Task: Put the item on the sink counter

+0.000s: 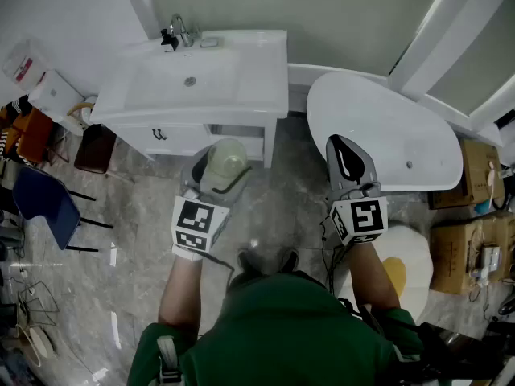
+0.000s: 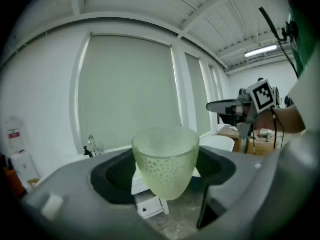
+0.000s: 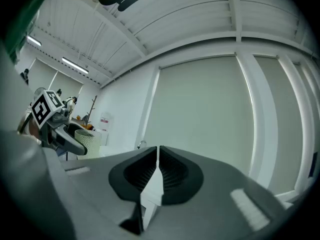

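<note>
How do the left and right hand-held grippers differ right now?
The left hand-held gripper is clamped on a pale green cup; the right hand-held gripper holds nothing. The left's jaws stand wide apart, the right's are together. The left faces the sink cabinet, the right the bathtub. Both carry a marker cube.

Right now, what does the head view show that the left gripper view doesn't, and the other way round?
Only the head view shows the sink drain and the blue chair. Only the left gripper view shows the ceiling light and the window blind. Both show the green cup held by the left gripper, the faucet and the right gripper.
</note>
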{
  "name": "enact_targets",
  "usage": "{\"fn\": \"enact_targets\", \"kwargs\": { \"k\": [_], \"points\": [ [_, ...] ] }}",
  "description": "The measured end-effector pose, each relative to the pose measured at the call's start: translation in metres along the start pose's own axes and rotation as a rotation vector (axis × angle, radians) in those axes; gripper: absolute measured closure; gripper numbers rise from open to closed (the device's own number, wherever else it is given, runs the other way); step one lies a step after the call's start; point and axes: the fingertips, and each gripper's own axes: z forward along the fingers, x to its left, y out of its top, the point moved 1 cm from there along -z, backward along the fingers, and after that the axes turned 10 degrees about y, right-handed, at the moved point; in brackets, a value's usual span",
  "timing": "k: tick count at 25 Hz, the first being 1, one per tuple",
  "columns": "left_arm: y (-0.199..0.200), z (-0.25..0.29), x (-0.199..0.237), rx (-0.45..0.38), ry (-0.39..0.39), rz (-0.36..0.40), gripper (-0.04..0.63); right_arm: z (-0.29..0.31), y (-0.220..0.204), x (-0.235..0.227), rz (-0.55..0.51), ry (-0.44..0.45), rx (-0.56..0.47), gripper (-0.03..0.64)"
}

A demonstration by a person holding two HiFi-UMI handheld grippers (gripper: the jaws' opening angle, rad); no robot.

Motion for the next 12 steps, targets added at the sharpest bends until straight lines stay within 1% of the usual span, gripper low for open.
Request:
{"fn": "enact_targets", "kwargs": {
  "k": [3, 8, 12],
  "points": [
    [-0.006, -0.009, 0.006, 0.014, -0.017, -0.016, 0.227, 0.001, 0.004, 0.011, 0.004, -0.009, -0.002, 0.601],
    [-0.016, -0.018, 0.019, 0.025, -0.042, -0.019, 0.227, 0.009, 0.004, 0.027, 0.027, -0.023, 0.003, 0.601],
    [-0.01, -0.029, 0.035, -0.029, -0.041, -0.033, 0.227, 0.013, 0.013, 0.039, 0.05, -0.06, -0.032, 0.601]
  ]
}}
